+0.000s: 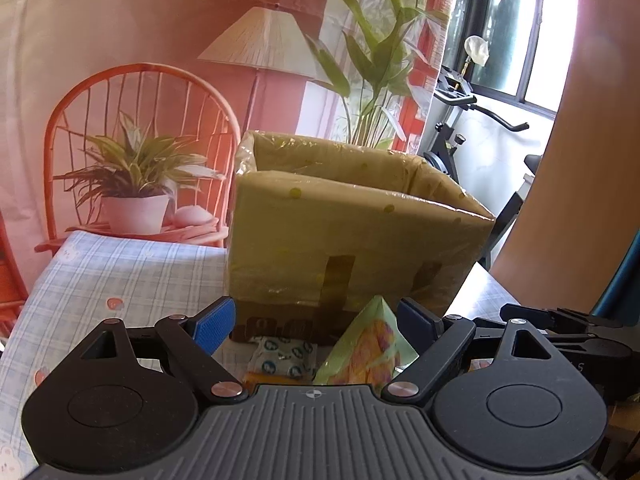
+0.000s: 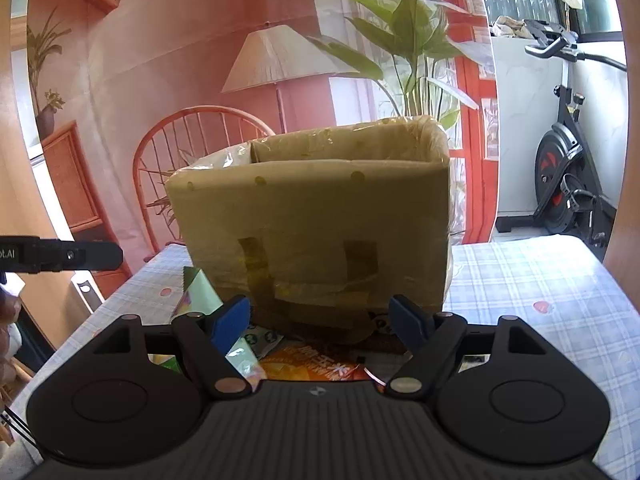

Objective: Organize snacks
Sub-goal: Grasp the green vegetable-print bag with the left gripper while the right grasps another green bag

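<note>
A cardboard box wrapped in clear film stands open-topped on the checked tablecloth; it also shows in the right wrist view. Snack packets lie in front of it: a light green packet propped up, a small white packet with green print, and an orange packet. The green packet also shows in the right wrist view. My left gripper is open and empty above the packets. My right gripper is open and empty, close to the box's front.
A printed backdrop with a chair, lamp and plants hangs behind the table. An exercise bike stands at the right by the window. The other gripper's body shows at the left edge. Tablecloth extends right of the box.
</note>
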